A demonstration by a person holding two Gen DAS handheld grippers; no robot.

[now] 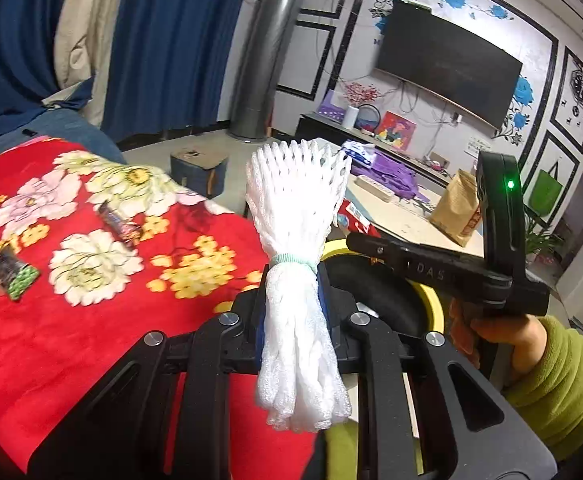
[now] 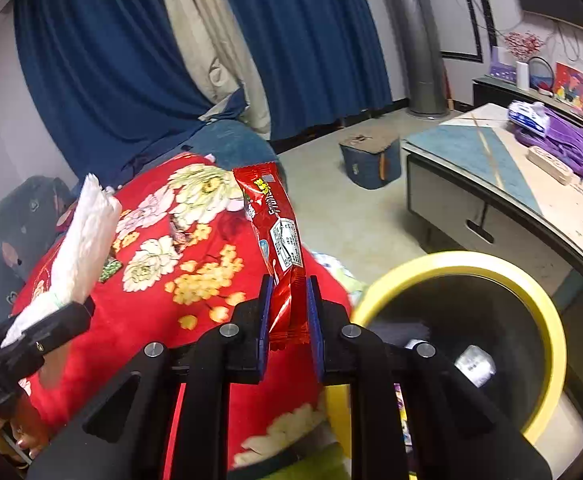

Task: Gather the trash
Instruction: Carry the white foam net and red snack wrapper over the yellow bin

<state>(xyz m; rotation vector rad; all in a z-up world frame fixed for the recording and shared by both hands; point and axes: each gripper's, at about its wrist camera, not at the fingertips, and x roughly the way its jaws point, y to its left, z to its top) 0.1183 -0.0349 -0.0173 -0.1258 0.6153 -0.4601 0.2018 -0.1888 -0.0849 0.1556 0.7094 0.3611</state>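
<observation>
My left gripper (image 1: 291, 294) is shut on a bundle of white foam netting (image 1: 297, 200) tied with a green band, which stands upright between the blue pads. My right gripper (image 2: 289, 314) is shut on the lower end of a red snack wrapper (image 2: 277, 228). A black bin with a yellow rim (image 2: 463, 258) sits just right of the right gripper; in the left wrist view the bin's rim (image 1: 435, 300) shows behind the netting. Two more wrappers, one dark (image 1: 117, 222) and one green-patterned (image 1: 11, 274), lie on the red floral blanket (image 1: 71, 340).
A hand in a green sleeve (image 1: 563, 380) holds the right gripper over the bin. A low coffee table (image 2: 471, 152) carries a purple bag (image 2: 563, 144) and a brown paper bag (image 1: 457, 208). A blue stool (image 2: 369, 160) stands on the floor.
</observation>
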